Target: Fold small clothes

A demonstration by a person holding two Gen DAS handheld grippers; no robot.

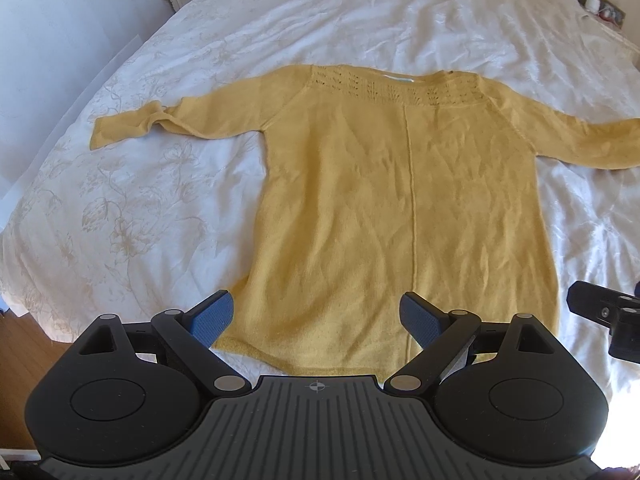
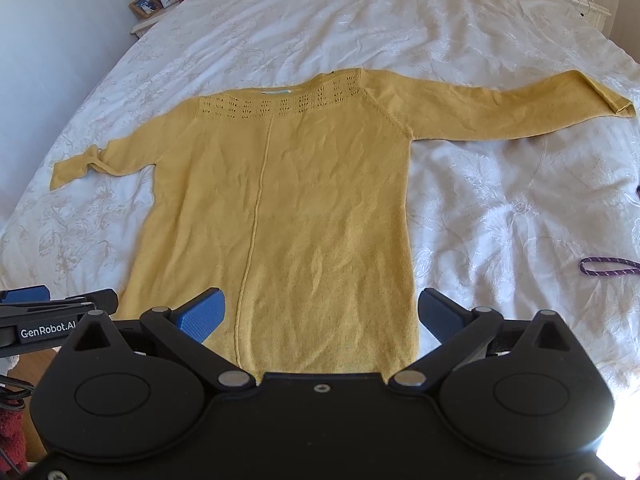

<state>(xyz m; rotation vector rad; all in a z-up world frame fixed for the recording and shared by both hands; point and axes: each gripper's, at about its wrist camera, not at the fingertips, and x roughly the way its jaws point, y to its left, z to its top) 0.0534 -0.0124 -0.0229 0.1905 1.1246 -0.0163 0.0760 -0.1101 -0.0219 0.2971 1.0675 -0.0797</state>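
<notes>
The left gripper [image 1: 316,318] has its blue textured pads [image 1: 212,320] spread wide with nothing between them, poised above the near hem at the garment's left corner; the right gripper [image 2: 320,316] is likewise splayed and empty, its pads [image 2: 202,314] straddling the hem toward the right corner, one pad over the knit and the other over bare bedding. Both tools point steeply down, side by side, which reads as a paired approach so each can pinch one bottom corner and carry the hem up together. Under them lies the mustard-yellow knitted long-sleeved sweater [image 1: 400,200], spread flat with a raised seam running down its middle and an openwork lace band at the neckline on the far side; the flat layout with both sleeves stretched outward suits folding, though the left sleeve [image 1: 132,130] is twisted near its cuff and may need smoothing. No fold looks started yet. The sweater rests on a white floral-embroidered bedspread [image 1: 120,208] covering a wide bed. A purple braided cord [image 2: 608,267] lies well off to the right, apart from the work.
</notes>
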